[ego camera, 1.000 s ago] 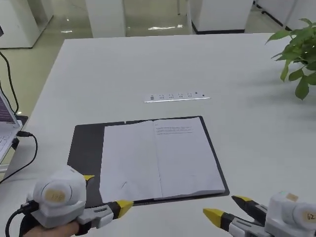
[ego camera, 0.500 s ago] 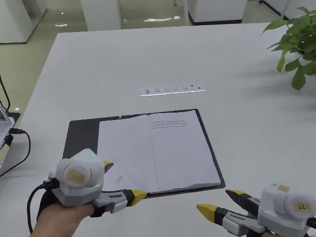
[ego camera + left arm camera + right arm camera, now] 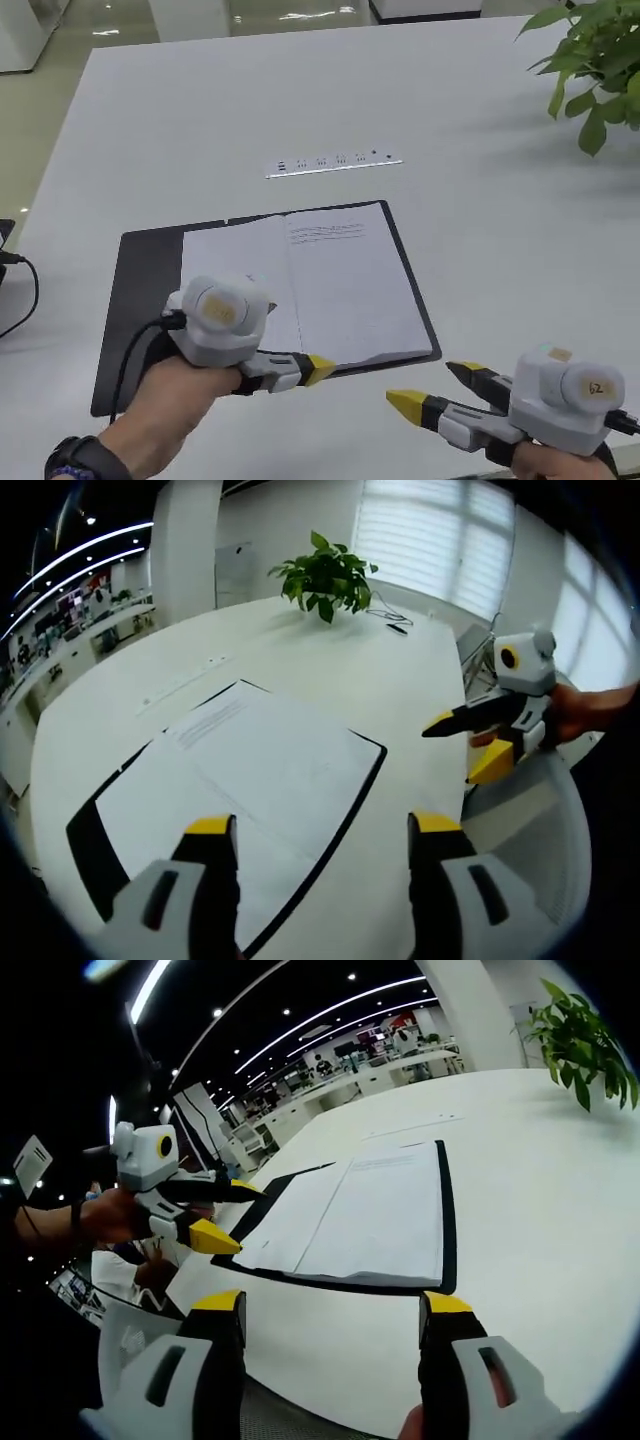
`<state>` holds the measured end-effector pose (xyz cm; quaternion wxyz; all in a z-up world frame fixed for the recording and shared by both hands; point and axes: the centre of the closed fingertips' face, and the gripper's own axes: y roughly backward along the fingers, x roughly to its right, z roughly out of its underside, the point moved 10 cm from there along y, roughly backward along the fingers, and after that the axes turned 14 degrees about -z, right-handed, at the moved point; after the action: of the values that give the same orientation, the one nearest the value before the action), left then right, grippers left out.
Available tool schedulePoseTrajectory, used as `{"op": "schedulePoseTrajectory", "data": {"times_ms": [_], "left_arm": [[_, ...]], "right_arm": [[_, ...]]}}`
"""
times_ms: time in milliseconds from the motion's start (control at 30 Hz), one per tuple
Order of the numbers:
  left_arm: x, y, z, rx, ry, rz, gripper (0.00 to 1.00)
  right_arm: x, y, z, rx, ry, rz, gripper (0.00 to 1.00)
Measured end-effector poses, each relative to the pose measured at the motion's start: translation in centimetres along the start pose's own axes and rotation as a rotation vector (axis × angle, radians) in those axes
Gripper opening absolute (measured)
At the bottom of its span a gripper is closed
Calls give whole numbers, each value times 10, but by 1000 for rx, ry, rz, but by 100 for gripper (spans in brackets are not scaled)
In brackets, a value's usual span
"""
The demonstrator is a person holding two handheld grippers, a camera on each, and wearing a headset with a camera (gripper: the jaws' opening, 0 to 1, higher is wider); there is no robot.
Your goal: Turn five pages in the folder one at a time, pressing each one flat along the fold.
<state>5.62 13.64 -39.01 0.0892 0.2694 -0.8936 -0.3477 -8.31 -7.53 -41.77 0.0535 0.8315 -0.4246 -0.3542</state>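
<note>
The folder (image 3: 300,290) lies open and flat on the white worktop (image 3: 480,200). The left gripper (image 3: 322,825) hovers at the folder's near edge, the right gripper (image 3: 433,387) just off its near right corner, both with jaws spread and empty. A page-turn looks about to start, and it calls for lifting one right-hand page (image 3: 350,290) alone.

Bare table (image 3: 480,250) stretches right of the open folder (image 3: 340,290); a power strip (image 3: 333,163) lies above it, a plant (image 3: 585,45) upper right.
</note>
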Motion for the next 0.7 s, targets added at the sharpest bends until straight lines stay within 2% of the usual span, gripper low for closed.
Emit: {"op": "schedulePoseTrajectory", "data": {"times_ms": [133, 400, 567, 700], "left_arm": [[6, -16, -5, -20, -11, 17, 68], [26, -51, -23, -24, -40, 47, 68], [39, -71, -27, -25, -24, 65, 66], [49, -85, -26, -36, -33, 75, 66]], "right_arm": [[3, 2, 0, 3, -4, -3, 69], [12, 6, 1, 7, -25, -13, 71], [15, 9, 1, 18, -43, -19, 72], [18, 11, 2, 21, -55, -35, 73]]}}
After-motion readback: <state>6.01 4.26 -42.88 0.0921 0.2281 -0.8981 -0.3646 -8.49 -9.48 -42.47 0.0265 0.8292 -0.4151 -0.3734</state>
